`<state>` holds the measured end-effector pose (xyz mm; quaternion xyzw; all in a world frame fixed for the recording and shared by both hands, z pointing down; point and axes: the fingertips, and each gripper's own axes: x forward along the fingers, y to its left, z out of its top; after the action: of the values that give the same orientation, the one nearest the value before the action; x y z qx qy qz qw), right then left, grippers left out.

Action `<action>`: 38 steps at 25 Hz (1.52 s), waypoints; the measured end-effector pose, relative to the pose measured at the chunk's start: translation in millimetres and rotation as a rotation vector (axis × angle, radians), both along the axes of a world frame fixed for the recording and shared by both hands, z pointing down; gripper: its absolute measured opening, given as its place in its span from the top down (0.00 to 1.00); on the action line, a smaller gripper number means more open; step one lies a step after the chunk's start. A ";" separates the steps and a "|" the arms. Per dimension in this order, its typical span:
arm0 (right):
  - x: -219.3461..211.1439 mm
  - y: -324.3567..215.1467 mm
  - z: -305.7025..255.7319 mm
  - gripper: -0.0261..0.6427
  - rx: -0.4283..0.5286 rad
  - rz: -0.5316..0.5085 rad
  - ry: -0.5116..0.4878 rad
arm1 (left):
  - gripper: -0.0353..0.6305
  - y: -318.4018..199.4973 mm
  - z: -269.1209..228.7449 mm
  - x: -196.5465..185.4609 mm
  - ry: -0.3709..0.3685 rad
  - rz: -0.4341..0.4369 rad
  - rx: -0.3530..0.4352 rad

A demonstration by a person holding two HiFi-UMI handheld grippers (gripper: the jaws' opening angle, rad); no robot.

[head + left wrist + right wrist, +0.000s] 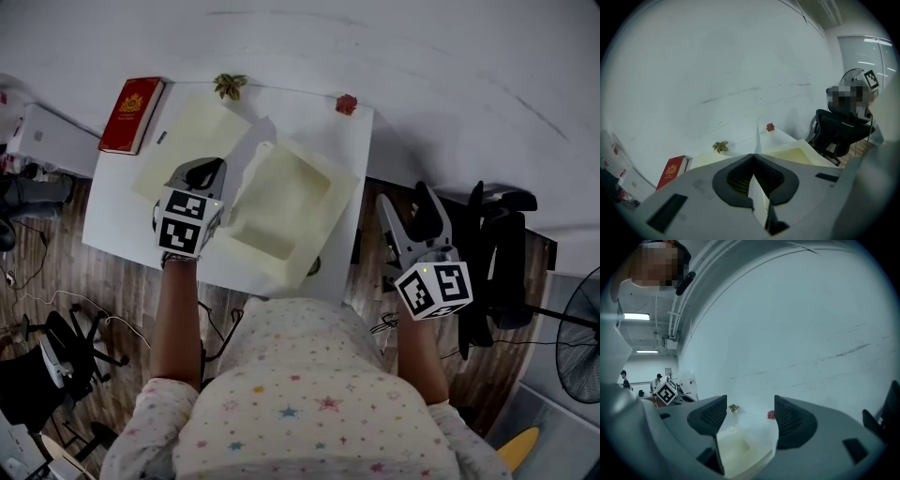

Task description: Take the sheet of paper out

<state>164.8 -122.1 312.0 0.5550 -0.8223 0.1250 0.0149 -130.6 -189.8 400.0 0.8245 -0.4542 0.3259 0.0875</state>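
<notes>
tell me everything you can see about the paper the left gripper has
The sheet of paper is thin, pale cream and blank as far as shows. The left gripper is shut on one edge, so its own view shows the sheet edge-on, as a narrow strip between the pads. In the head view it looks bowed, partly lifted off the white table, beside a flatter cream sheet.

We see the fan [581,337] cut off at the edge. Book [132,114] print is unreadable. The left gripper [753,157] hides part of the sheet [757,197].
</notes>
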 end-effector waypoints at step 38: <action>5.8 -4.8 -50.1 0.95 0.149 0.113 0.023 | 0.93 25.1 -133.5 73.1 0.449 0.069 0.397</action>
<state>170.6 -126.8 261.9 0.6016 -0.7963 0.0578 -0.0239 -57.4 -164.8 266.4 0.8918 -0.4501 0.0432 0.0118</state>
